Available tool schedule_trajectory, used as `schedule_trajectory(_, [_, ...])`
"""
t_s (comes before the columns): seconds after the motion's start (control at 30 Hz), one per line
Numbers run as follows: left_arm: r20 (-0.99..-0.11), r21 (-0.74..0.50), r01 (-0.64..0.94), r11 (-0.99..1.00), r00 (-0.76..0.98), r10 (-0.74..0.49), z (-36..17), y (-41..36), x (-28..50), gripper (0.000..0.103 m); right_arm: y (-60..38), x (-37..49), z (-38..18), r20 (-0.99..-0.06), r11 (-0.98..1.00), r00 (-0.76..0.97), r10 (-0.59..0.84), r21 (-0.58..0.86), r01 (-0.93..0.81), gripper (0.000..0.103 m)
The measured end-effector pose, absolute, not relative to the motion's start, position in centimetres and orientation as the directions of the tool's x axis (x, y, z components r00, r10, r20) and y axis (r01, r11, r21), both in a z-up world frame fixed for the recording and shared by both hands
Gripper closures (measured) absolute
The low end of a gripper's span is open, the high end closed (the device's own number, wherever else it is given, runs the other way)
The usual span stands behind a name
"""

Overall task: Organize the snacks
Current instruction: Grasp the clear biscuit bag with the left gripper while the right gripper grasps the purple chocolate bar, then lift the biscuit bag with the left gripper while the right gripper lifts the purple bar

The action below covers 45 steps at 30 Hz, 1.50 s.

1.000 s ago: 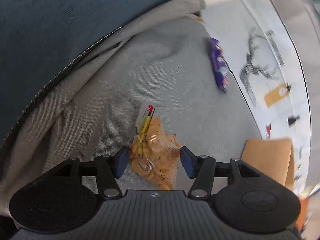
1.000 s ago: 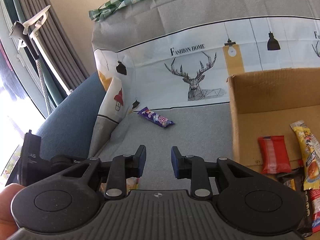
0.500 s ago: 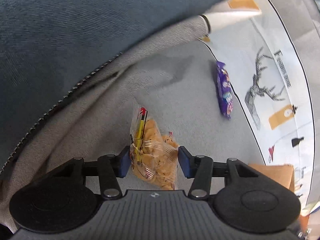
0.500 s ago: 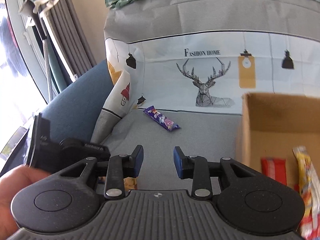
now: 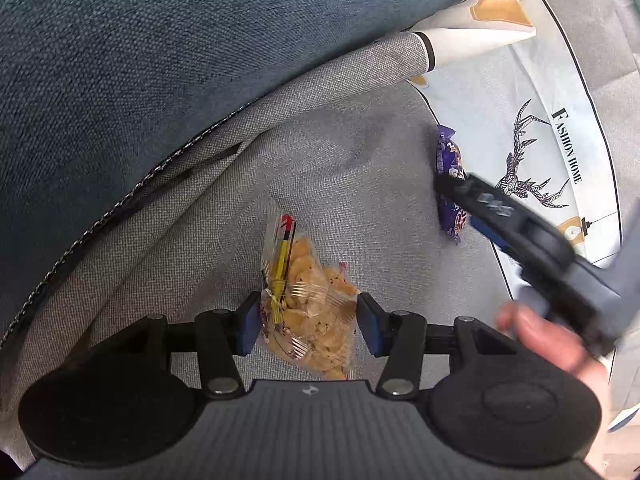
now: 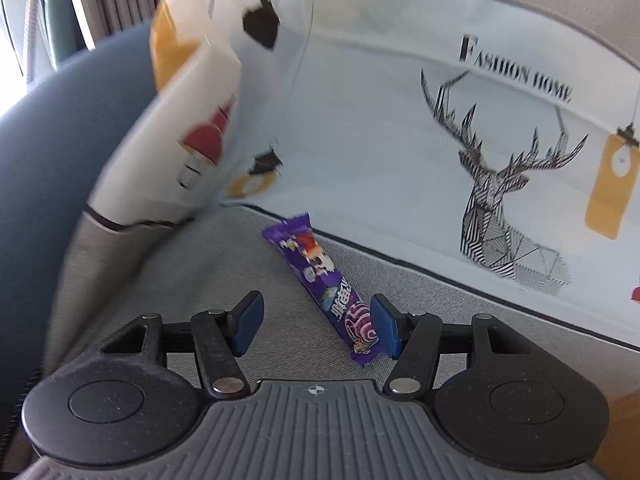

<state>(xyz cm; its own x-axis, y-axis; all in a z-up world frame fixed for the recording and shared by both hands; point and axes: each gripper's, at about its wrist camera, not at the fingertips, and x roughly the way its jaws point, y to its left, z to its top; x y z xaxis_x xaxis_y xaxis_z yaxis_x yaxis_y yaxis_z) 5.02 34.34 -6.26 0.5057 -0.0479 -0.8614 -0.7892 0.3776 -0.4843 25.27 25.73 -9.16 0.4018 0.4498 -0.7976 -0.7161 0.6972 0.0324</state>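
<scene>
A clear bag of orange crackers (image 5: 310,308) lies on the grey sofa seat. My left gripper (image 5: 306,322) is open, one pad on each side of the bag, close to it. A purple candy bar (image 6: 326,284) lies near the seat's back edge; it also shows in the left wrist view (image 5: 448,160). My right gripper (image 6: 316,322) is open over the bar's near end, which lies by the right pad. The right gripper (image 5: 516,220) also shows blurred in the left wrist view, held by a hand.
A blue sofa arm (image 5: 140,60) rises at the left. A white deer-print cover (image 6: 460,140) hangs over the backrest behind the bar. A printed cushion (image 6: 192,120) leans in the corner. A cardboard box corner (image 6: 624,432) shows at the right edge.
My right gripper has moved forward and left, from beside the box down to the purple bar, and its jaws have widened. My left gripper has settled closer around the cracker bag.
</scene>
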Motion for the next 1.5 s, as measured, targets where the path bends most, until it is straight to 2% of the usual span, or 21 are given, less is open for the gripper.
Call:
schedule_trajectory(0.07, [-0.862,-0.483,-0.787,0.384,0.505,-0.049,-6.2,34.4,5.1,0.048,26.1,25.4,-10.1,-0.802,0.693,0.42,0.426,-0.009,-0.721,0.042])
schedule_trajectory(0.1, [-0.861,-0.483,-0.786,0.386,0.505,-0.05,-6.2,34.5,5.1,0.048,26.1,25.4,-10.3,-0.808,0.689,0.409,0.424,-0.005,-0.725,0.045])
schedule_trajectory(0.13, [-0.861,-0.484,-0.786,0.385,0.505,-0.05,-6.2,34.5,5.1,0.048,25.9,25.4,-10.4,-0.808,0.685,0.4,0.433,0.007,-0.728,0.051])
schedule_trajectory(0.17, [-0.861,-0.484,-0.787,0.382,0.506,-0.05,-6.2,34.6,5.1,0.048,25.6,25.4,-10.3,-0.803,0.684,0.403,0.439,0.008,-0.73,0.069])
schedule_trajectory(0.2, [-0.861,-0.484,-0.787,0.382,0.506,-0.05,-6.2,34.6,5.2,0.048,25.2,25.3,-10.1,-0.802,0.681,0.401,0.442,0.01,-0.732,0.078])
schedule_trajectory(0.43, [-0.862,-0.475,-0.787,0.394,0.505,-0.031,-5.8,34.2,5.6,0.048,21.5,21.2,-6.4,-0.799,0.672,0.401,0.448,0.005,-0.741,0.078])
schedule_trajectory(0.6, [-0.859,-0.476,-0.776,0.413,0.51,-0.032,-5.8,34.3,5.3,0.048,16.6,15.3,-3.6,-0.812,0.719,0.42,0.406,0.0,-0.695,0.078])
schedule_trajectory(0.73, [-0.853,-0.488,-0.753,0.442,0.519,-0.057,-6.1,34.1,4.5,0.048,12.3,9.4,-2.8,-0.829,0.743,0.385,0.405,0.053,-0.667,0.078])
schedule_trajectory(1.03, [-0.824,-0.513,-0.593,0.621,0.544,-0.16,-4.5,31.2,1.5,0.05,7.8,2.0,-5.4,-0.84,0.746,0.304,0.45,0.167,-0.644,0.078])
schedule_trajectory(1.2, [-0.839,-0.497,-0.567,0.657,0.509,-0.195,-5.0,29.4,-0.3,0.05,8.1,1.5,-7.1,-0.867,0.743,0.292,0.403,0.124,-0.657,0.078])
schedule_trajectory(1.27, [-0.859,-0.454,-0.56,0.693,0.481,-0.174,-5.2,28.9,0.0,0.049,8.2,1.6,-7.9,-0.881,0.752,0.278,0.382,0.121,-0.648,0.077])
schedule_trajectory(1.5, [-0.884,-0.415,-0.6,0.684,0.444,-0.147,-6.2,28.3,0.0,0.04,9.1,2.2,-8.9,-0.896,0.754,0.251,0.365,0.126,-0.645,0.074])
